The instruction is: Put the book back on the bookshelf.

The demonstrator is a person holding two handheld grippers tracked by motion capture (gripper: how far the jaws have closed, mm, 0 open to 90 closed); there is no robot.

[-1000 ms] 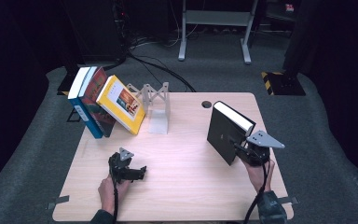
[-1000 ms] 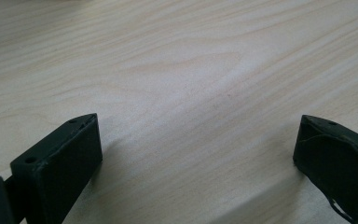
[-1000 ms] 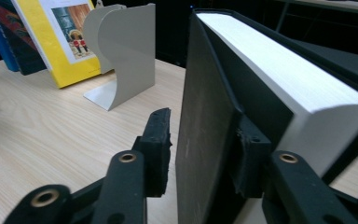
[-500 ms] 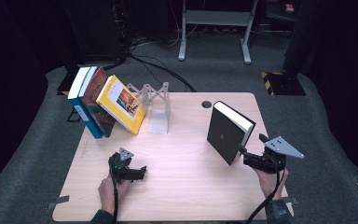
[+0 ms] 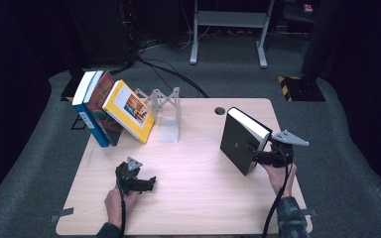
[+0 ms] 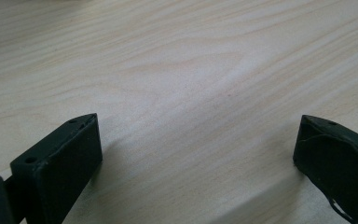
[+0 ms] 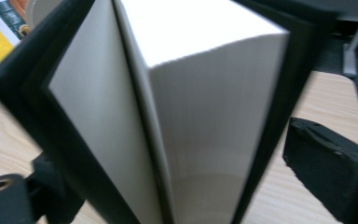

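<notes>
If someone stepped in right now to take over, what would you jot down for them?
Right gripper: jaws around the fore edge of the black book, which stands upright on the table, right side; front cover slightly ajar. Whether it is squeezed tight I cannot tell.
Left gripper: open, holding nothing, low over bare table near the front left.
Three books lean at the back left, beside the grey bookend.
Done: black book stood up. Left, probably: carry it over to the bookend with the others.
</notes>
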